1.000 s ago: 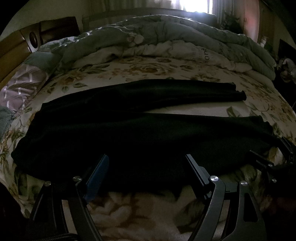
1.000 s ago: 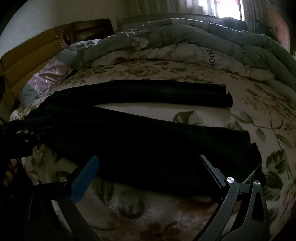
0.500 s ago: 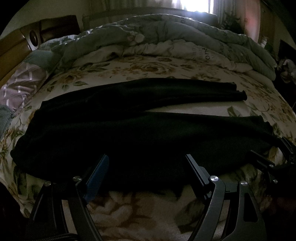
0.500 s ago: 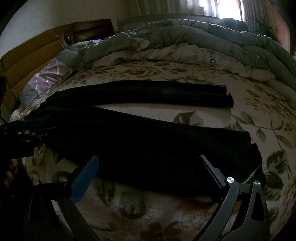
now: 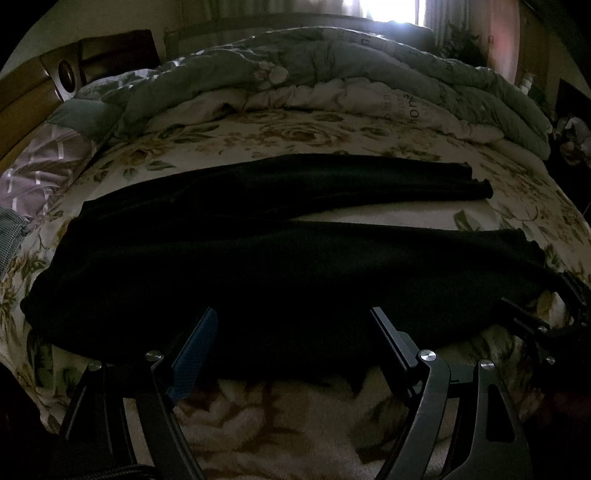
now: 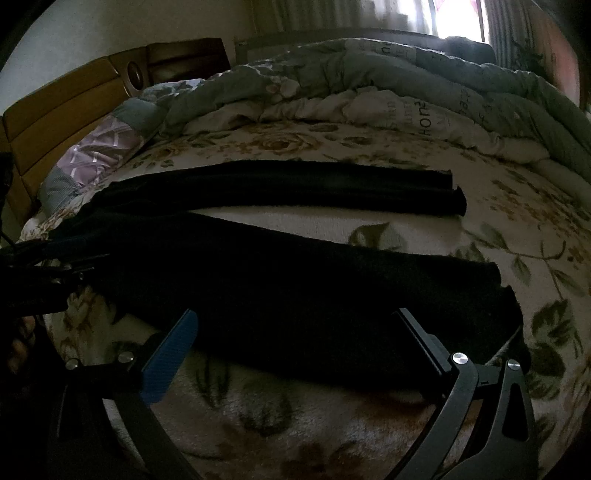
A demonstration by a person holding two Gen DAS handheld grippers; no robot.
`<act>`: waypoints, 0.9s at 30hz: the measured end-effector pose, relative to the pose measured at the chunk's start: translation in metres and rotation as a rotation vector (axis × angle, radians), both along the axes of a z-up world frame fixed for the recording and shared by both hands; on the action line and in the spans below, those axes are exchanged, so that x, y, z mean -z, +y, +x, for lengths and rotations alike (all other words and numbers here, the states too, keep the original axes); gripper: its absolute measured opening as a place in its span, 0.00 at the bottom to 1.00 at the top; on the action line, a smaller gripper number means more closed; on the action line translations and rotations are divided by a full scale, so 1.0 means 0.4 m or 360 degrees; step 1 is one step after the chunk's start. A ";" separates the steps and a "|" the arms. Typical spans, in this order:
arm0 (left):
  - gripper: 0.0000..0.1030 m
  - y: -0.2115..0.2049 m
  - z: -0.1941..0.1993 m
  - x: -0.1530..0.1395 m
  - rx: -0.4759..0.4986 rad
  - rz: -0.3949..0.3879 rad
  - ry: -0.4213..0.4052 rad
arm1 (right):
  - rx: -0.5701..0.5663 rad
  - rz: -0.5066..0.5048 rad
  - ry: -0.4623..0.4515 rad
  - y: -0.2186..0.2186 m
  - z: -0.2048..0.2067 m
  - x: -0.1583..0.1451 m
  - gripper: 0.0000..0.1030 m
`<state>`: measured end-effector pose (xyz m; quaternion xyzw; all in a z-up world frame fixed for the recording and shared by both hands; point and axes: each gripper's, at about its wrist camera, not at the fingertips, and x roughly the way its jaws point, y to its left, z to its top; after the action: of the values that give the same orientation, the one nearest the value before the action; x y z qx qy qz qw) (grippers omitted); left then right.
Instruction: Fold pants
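Black pants [image 5: 258, 266] lie spread flat across a floral bedspread [image 5: 295, 133], waist at the left, two legs running right with a gap between them. My left gripper [image 5: 291, 317] is open, its fingertips just over the near edge of the pants by the waist end. In the right wrist view the pants [image 6: 295, 295] show both leg cuffs at the right. My right gripper [image 6: 295, 321] is open over the near leg's lower edge. The right gripper also shows at the right edge of the left wrist view [image 5: 546, 325].
A rumpled grey-green duvet [image 5: 332, 74] is piled along the far side of the bed. A patterned pillow [image 5: 33, 162] and a wooden headboard [image 6: 62, 118] stand at the left. Bright window [image 5: 391, 9] at the back. A hand [image 6: 18, 339] shows dimly at far left.
The left wrist view has shifted slightly, the pants sitting a little lower in frame. The right gripper has barely moved. Both stay open.
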<state>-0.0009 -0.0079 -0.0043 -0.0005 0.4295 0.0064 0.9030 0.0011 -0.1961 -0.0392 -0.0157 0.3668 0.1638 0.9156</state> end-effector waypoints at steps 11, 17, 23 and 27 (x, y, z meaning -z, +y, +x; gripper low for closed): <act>0.80 0.005 -0.003 0.006 0.0007 -0.0006 0.0007 | -0.0004 -0.0001 -0.0013 0.005 -0.003 -0.006 1.00; 0.80 -0.003 0.007 0.004 0.0024 -0.0015 0.0021 | -0.0007 0.0009 -0.0009 0.006 -0.003 -0.012 1.00; 0.80 0.008 0.016 -0.004 0.0072 -0.0035 0.0026 | -0.0030 0.0034 0.0001 0.002 0.001 -0.028 1.00; 0.80 0.010 0.026 -0.010 0.0124 -0.0032 0.0023 | -0.0026 0.0065 0.0025 -0.006 0.009 -0.034 1.00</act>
<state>0.0094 -0.0040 -0.0001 0.0073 0.4359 -0.0331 0.8994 0.0046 -0.1984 -0.0255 0.0011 0.3705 0.1789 0.9115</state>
